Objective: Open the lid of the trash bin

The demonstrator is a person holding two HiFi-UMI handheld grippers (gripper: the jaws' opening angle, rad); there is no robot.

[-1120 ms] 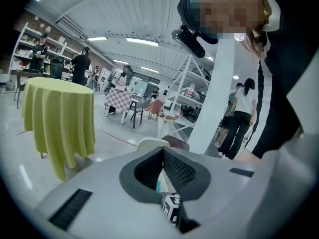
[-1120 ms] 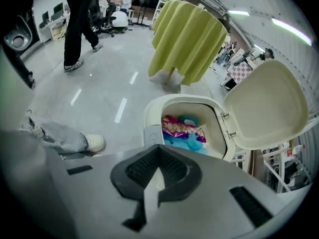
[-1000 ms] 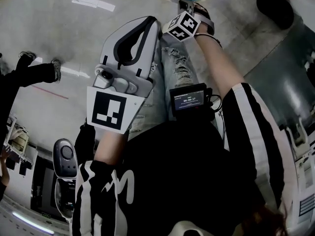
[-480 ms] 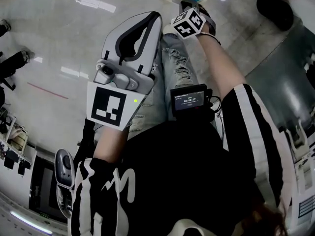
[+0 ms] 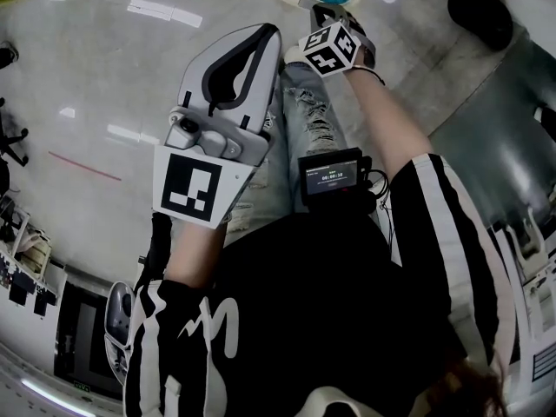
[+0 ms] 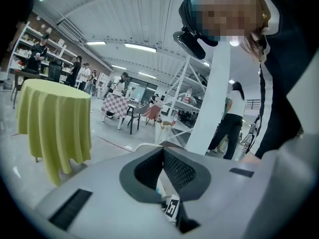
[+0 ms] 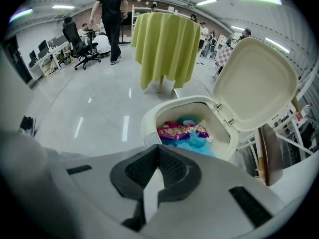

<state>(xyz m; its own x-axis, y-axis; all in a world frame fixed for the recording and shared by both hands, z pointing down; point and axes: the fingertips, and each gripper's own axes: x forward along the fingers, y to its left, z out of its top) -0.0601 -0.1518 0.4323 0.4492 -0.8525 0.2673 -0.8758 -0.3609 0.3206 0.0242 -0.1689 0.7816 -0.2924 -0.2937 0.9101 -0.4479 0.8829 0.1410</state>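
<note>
Standing wide open, the trash bin [image 7: 149, 121] has its lid [image 7: 256, 83] tipped up and back on the hinge, inside face showing. Inside: blue stuff [image 7: 194, 146] and a purple wrapper [image 7: 179, 130]. Right gripper [image 7: 158, 148] points at the bin from near its front rim, fingers [image 7: 175, 169] pressed together at the tips w/ nothing btwn them, touching neither bin nor lid. Left gripper [image 6: 163, 149] is held up in front of the person's torso, well apart from the bin, fingers likewise clenched tip to tip & empty. The right gripper's marker cube [image 6: 172, 206] shows thru the gap below those tips. Bin stands on a glossy floor [image 7: 89, 108], w/ a yellow-draped table [image 7: 167, 46] behind it.
</note>
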